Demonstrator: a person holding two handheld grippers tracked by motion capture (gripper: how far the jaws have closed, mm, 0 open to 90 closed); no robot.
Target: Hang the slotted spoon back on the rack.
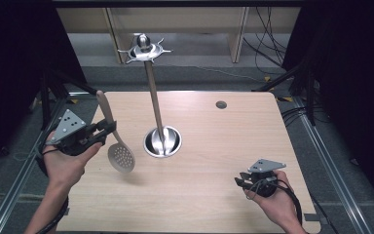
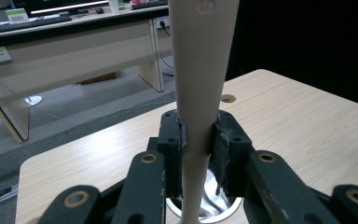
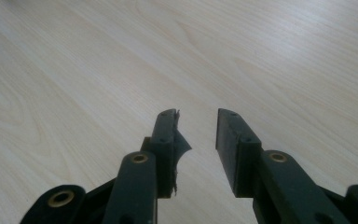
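Wood table (image 1: 209, 170) carries a steel stand (image 1: 162, 141) mid-table. We clamp the left tool (image 1: 108, 129) on a slotted spoon (image 1: 120, 157), lifted left of it. Our right tool (image 1: 242, 181) sits parted, empty, near the right front.

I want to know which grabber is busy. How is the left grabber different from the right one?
The left gripper is shut on the slotted spoon, pinching its pale handle; the right gripper is open with nothing between its jaws. The left gripper is held up by the metal utensil stand; the right gripper sits low near the table's front right corner. Both have black jaws and a grey three-cornered plate on top.
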